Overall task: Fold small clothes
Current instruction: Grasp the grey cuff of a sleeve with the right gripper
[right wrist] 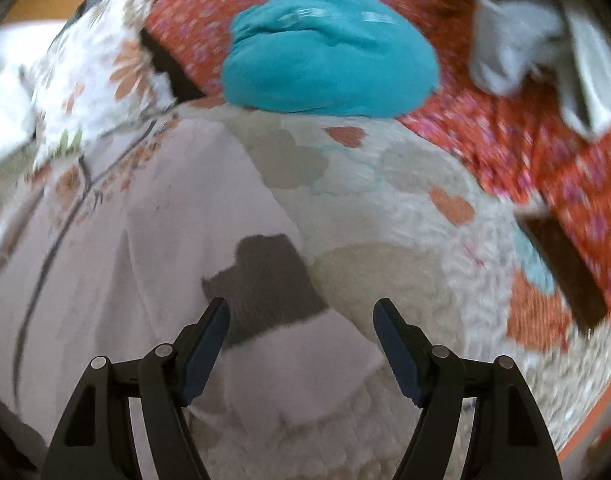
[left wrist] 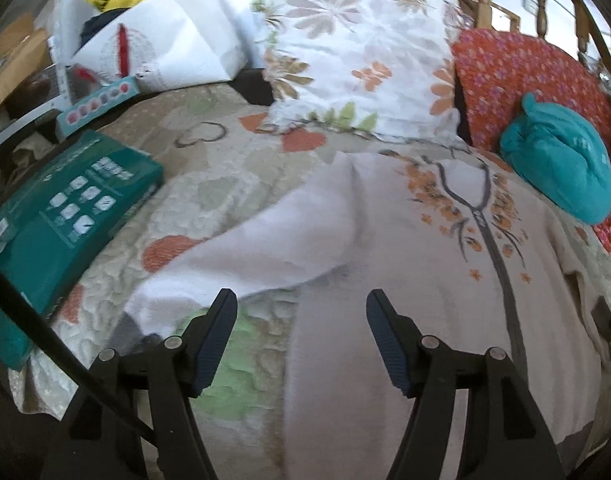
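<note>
On the bed's quilted cover, with its heart patches in orange, green and beige, lies the pale zip-up garment, spread flat, front up, dark zipper running down its middle with orange flower print either side of the neck. Landmark is that garment. One sleeve stretches out sideways from the body across the quilt, its dark cuff end near the left hand-held gripper. Left hand-held gripper hovers just above the garment's lower body, jaws apart at a medium gap, nothing between the pads. Right hand-held gripper hangs over the garment's other side, jaws wide, empty, above the second sleeve, which is folded in over the body with its dark grey cuff lying on top. Beyond the garment's collar leans a white floral pillow. Beside that pillow, an orange-red flowered cushion with a teal bundled cloth resting on it, close to the garment's shoulder. Well apart on the sleeve side, a teal box sits at the quilt's edge. Grey crumpled cloth lies on the red cushion, far from the garment; right view blurred.
</note>
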Demonstrator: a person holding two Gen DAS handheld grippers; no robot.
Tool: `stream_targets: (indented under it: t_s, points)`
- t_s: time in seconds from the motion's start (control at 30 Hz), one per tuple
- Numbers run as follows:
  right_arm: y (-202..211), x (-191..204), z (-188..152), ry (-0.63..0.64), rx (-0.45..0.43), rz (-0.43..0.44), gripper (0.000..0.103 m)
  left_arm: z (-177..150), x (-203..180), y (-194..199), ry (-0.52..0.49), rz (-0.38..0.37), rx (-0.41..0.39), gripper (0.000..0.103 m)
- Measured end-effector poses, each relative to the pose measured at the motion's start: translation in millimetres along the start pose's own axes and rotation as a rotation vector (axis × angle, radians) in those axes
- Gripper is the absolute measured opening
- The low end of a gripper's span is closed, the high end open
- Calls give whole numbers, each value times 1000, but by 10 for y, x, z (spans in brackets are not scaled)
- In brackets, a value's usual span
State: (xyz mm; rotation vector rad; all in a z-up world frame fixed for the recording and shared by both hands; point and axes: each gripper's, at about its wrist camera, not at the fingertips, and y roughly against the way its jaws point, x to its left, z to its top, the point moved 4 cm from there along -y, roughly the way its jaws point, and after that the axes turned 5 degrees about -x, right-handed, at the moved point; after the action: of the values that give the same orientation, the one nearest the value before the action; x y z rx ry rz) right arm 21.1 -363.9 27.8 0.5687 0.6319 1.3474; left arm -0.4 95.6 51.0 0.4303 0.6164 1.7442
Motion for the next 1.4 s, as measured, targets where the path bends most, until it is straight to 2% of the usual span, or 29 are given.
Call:
stream_targets:
  t_s: [0.23,0.4,0.47,0.6,0.8,0.97,1.03,1.07,1.1,1.13,1.2,1.27,1.37,1.4]
  points:
    - [-83,59,-2,100,13,-26,79,15,479,7,11,100,-9,68]
    - [-108,97,-1,112,7,-19,79,32,634,-127,81,80,40,68]
    - [-127,175,5,141,-4,-16,79,42,589,-139,80,68,38,68]
    - [-196,310,-2,185,-15,-13,78,25,395,-163,10,68,30,68]
    - [-106,170,75,122,-59,-7,77,6,173,-145,-48,32,23,68]
    - [-182,326,93,133,-62,42,77,-61,-15,-190,-86,4,45,68]
    - [-256,395,83,159,-52,15,77,-81,-87,-196,-100,-7,48,68]
    - [-319,403,70,172,-36,-16,71,-89,-112,-196,-106,-9,49,68]
    - [-401,396,56,177,-9,-34,38,-95,-158,-191,-116,-11,47,68]
    - [-415,379,62,158,0,-9,18,-95,-190,-181,-123,-13,43,68]
    - [-310,272,140,123,-24,-33,12,-93,-232,-156,-134,-18,33,68]
    - [-147,105,234,87,-78,-76,11,-80,-263,-129,-146,-15,16,68]
    - [132,-457,376,-50,-142,-211,11,-62,-247,-127,-148,1,8,68]
    - [224,-762,400,-116,-154,-290,11,-60,-226,-140,-136,2,14,68]
